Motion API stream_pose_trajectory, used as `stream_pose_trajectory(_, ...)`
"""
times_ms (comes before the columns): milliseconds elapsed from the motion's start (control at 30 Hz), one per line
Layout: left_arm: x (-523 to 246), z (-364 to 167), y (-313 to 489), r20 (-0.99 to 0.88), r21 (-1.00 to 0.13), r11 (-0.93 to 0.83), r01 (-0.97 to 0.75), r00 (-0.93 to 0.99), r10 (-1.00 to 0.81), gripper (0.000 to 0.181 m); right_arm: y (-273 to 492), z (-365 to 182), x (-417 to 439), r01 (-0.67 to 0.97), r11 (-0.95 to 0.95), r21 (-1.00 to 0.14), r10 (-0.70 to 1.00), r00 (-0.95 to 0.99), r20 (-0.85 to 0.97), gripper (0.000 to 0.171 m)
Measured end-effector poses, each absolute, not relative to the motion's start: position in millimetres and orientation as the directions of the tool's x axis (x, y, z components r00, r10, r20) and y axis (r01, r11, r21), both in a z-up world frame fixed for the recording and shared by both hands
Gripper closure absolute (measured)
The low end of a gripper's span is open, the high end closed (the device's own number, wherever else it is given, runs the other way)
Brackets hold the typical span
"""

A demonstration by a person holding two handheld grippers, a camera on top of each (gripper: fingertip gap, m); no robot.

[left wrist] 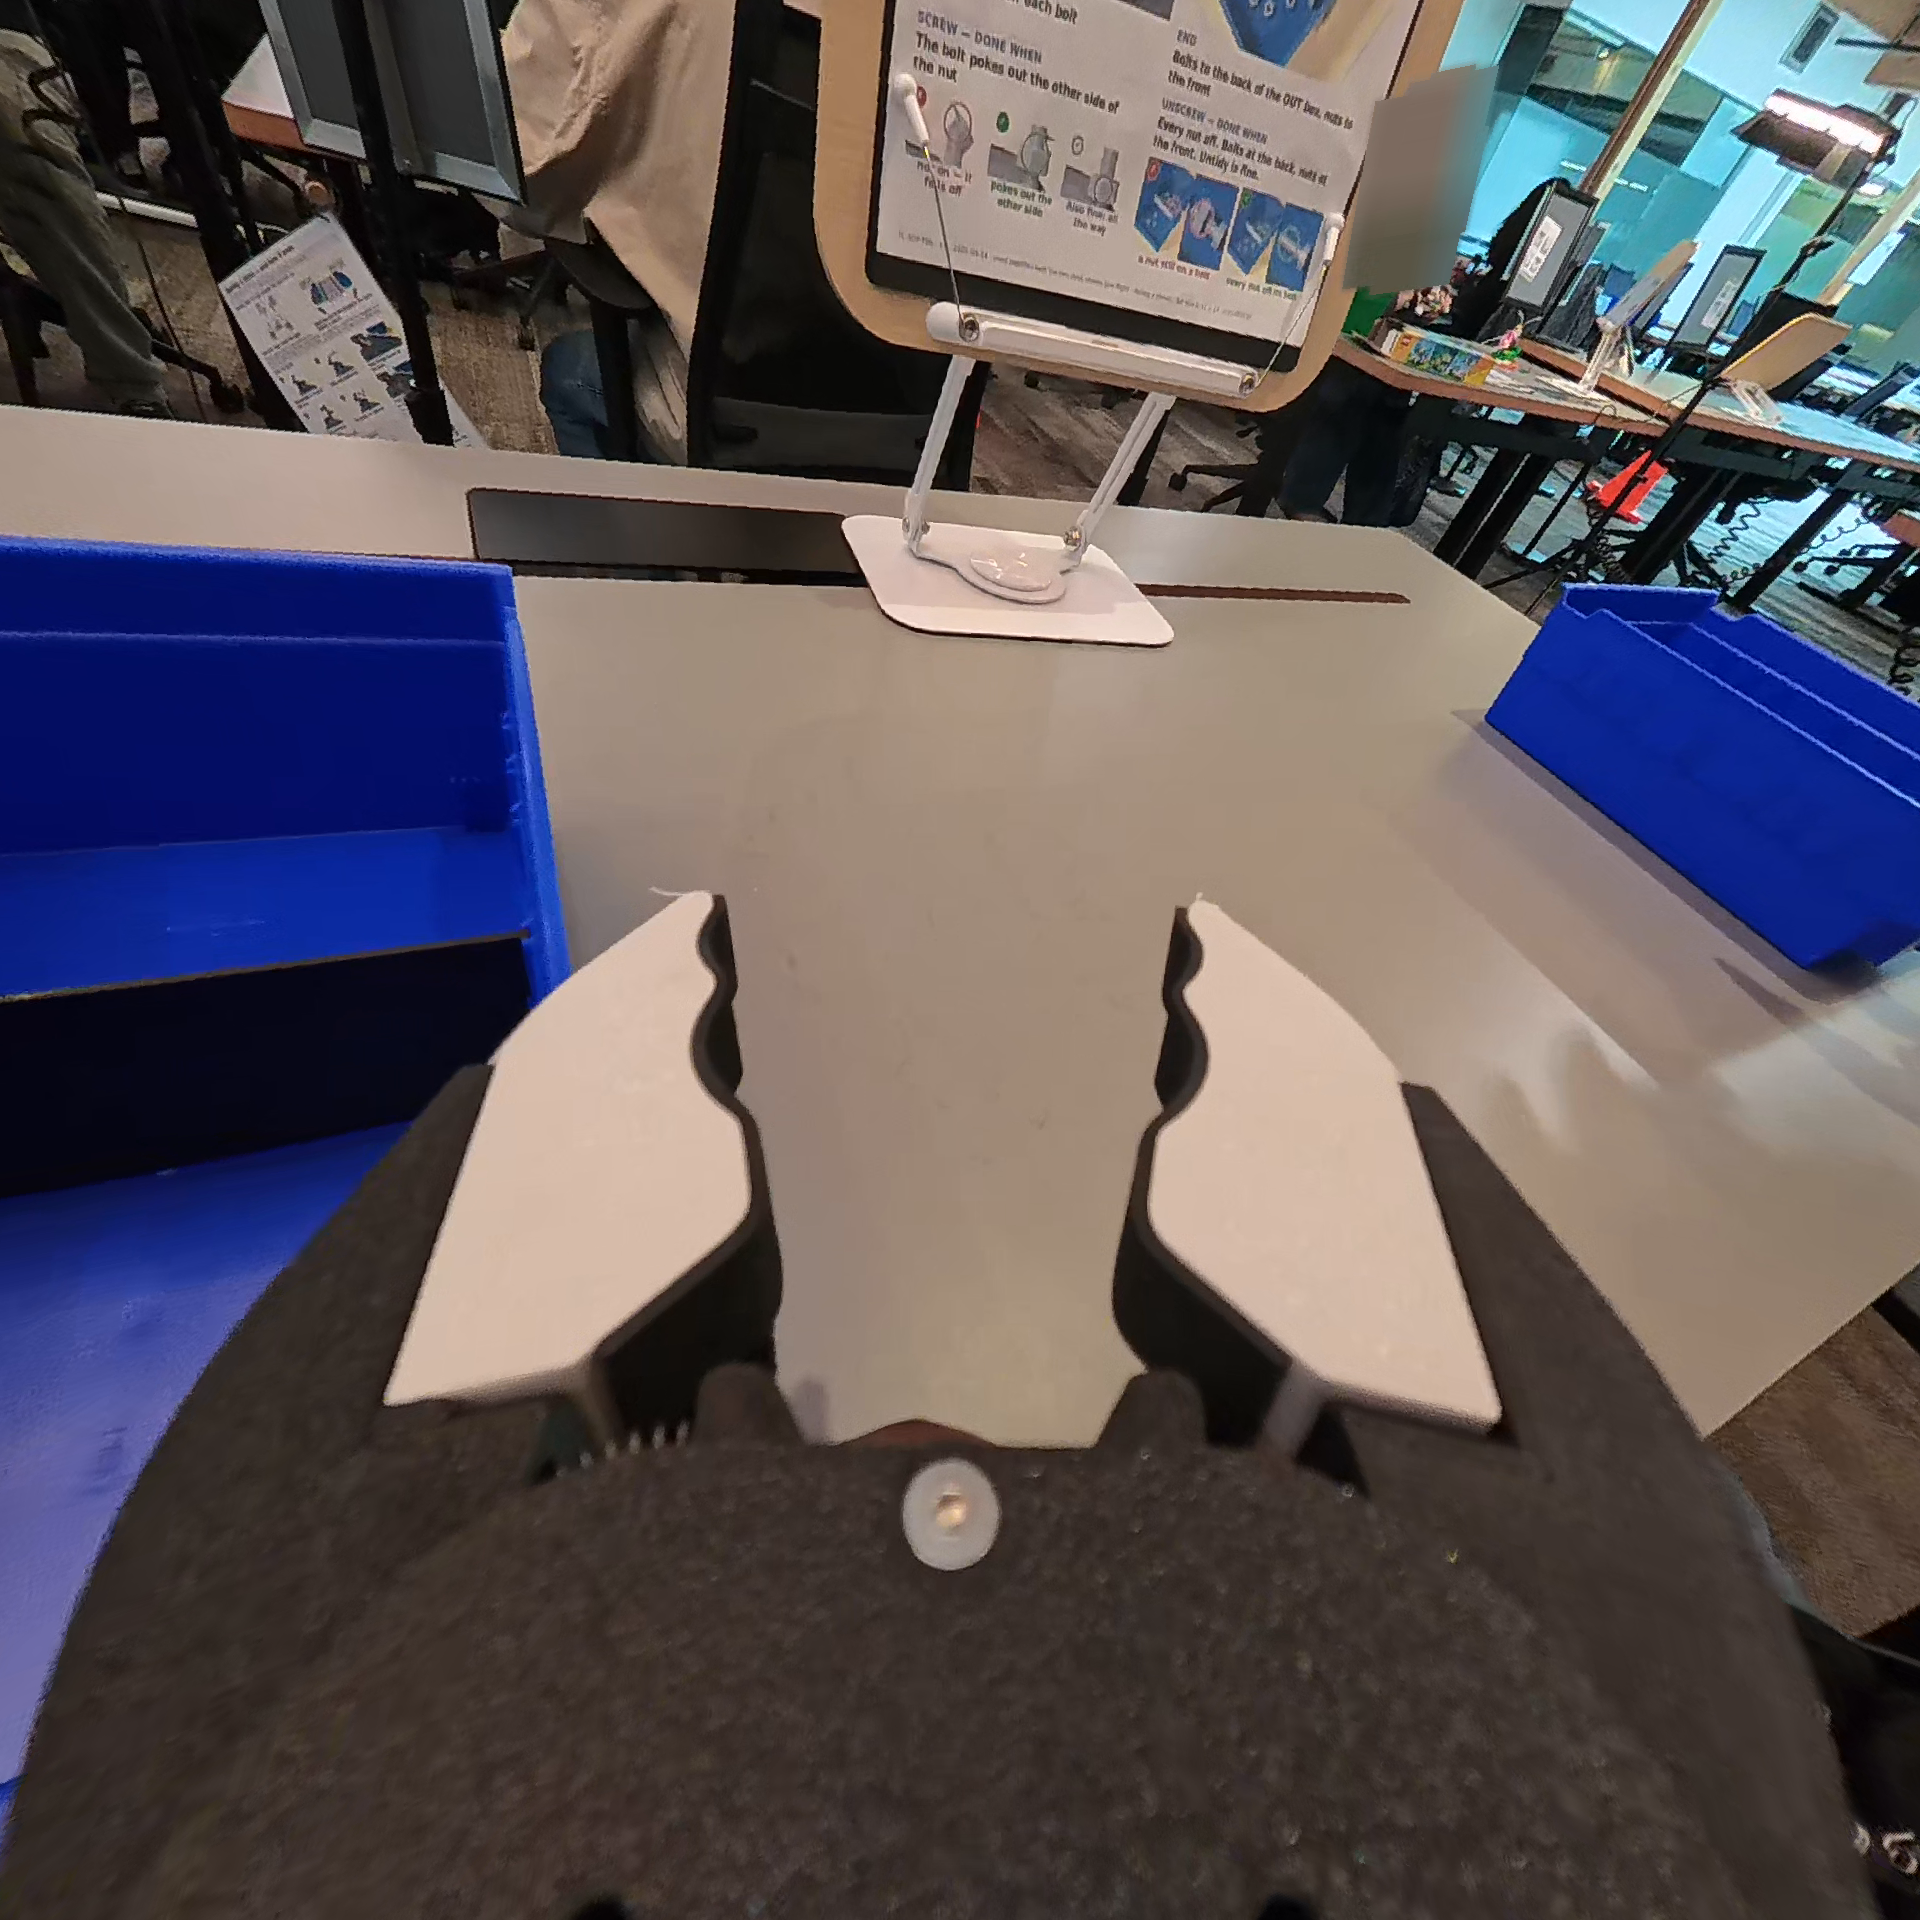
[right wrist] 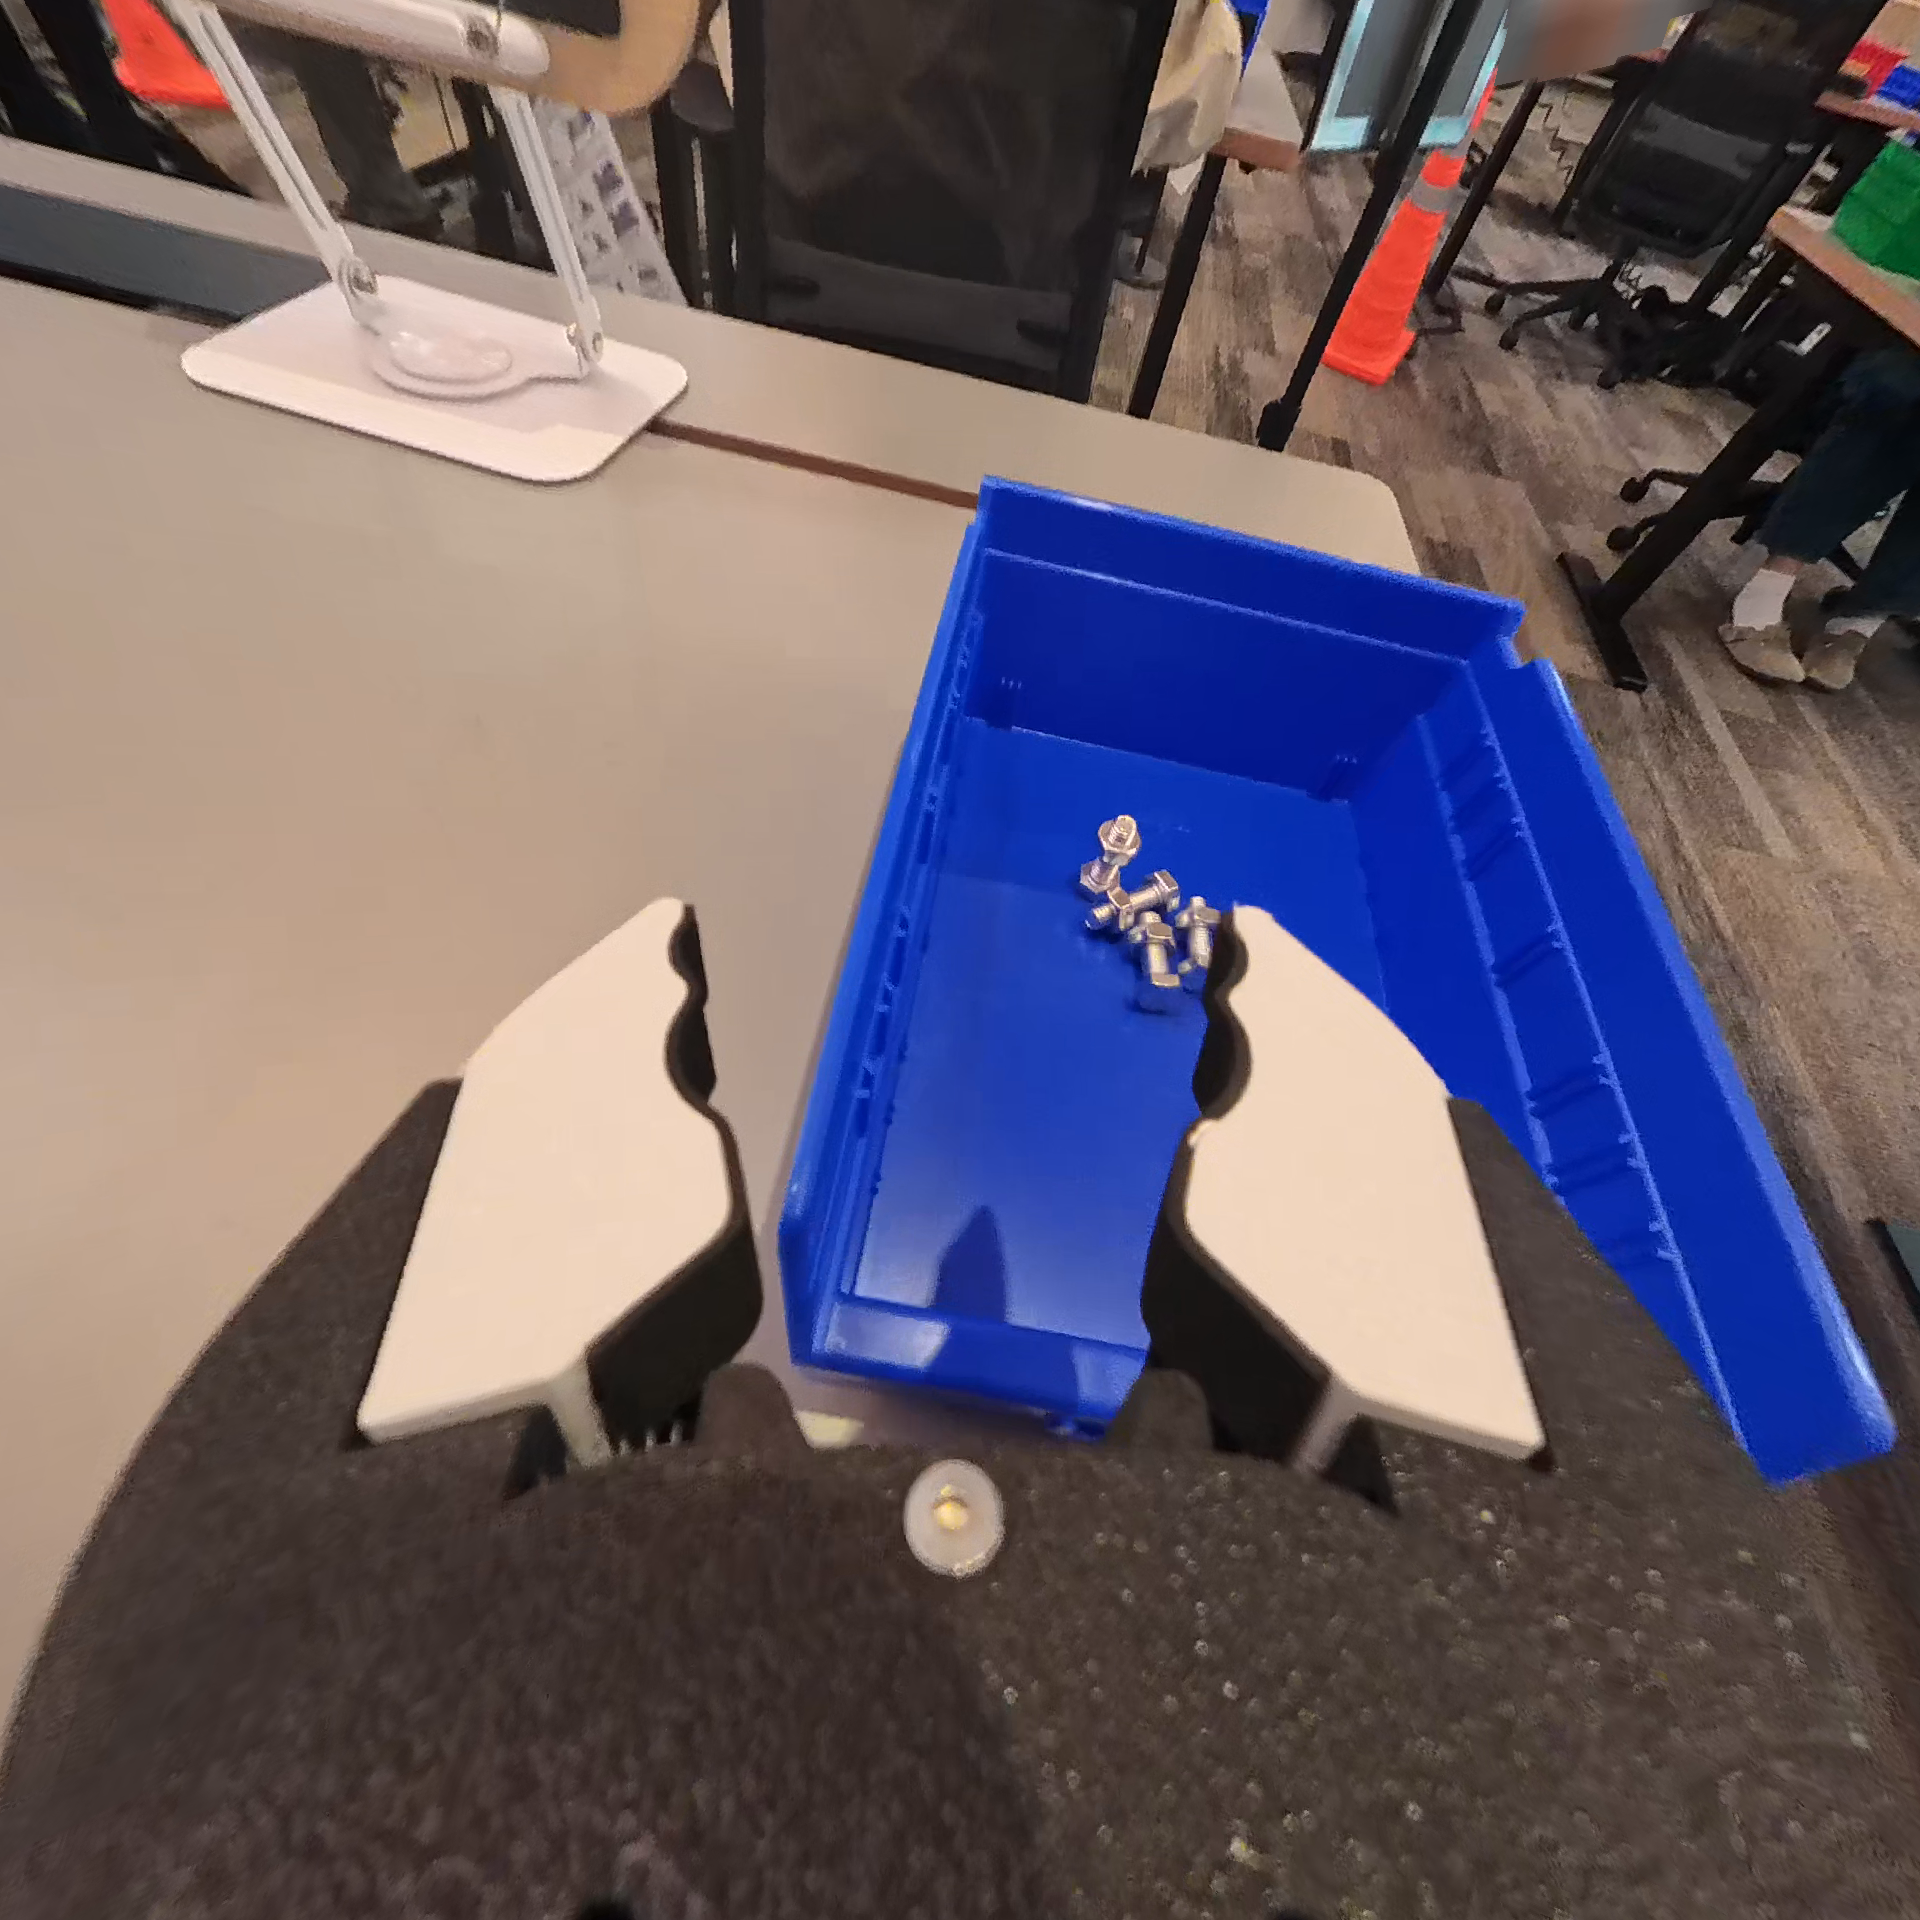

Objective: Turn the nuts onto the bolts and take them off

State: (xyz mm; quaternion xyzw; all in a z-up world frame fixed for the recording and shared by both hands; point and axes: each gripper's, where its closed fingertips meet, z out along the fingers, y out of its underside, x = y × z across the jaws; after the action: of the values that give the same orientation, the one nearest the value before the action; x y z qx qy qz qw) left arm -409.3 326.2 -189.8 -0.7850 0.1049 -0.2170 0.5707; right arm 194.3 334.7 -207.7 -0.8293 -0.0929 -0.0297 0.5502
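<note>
In the right wrist view a small heap of silver bolts with nuts (right wrist: 1143,914) lies on the floor of a blue bin (right wrist: 1226,582) at the table's right side. My right gripper (right wrist: 956,914) is open and empty, held above the bin's near left part, its right finger just beside the heap. In the left wrist view my left gripper (left wrist: 951,904) is open and empty over the bare grey table (left wrist: 935,790). A second blue bin (left wrist: 260,727) stands just left of it; I see no bolts in the part that shows. The right bin also shows far right (left wrist: 1714,707).
A white stand (left wrist: 1018,582) holding an instruction board (left wrist: 1101,166) sits at the table's back middle; it also shows in the right wrist view (right wrist: 436,384). A dark slot (left wrist: 665,530) runs along the back. Chairs, people, desks and an orange cone (right wrist: 1392,270) lie beyond the table. Across from one pair of fingers to the other is roughly 60 centimeters.
</note>
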Motion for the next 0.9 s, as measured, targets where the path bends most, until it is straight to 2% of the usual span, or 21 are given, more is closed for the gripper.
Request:
stream_pose_trajectory(333,-413.3,-188.1,327.6,0.236,-0.945,-0.311,0.100,0.868,-0.437,0.103,348.1,-227.2,196.6,0.278,-0.507,-0.816,0.142,0.961,0.239,0.080)
stream_pose_trajectory(900,-414.1,-178.8,329.5,0.227,-0.957,-0.272,0.105,0.854,-0.469,0.104,358.3,-227.1,197.1,0.302,-0.595,-0.745,0.164,0.953,0.256,0.080)
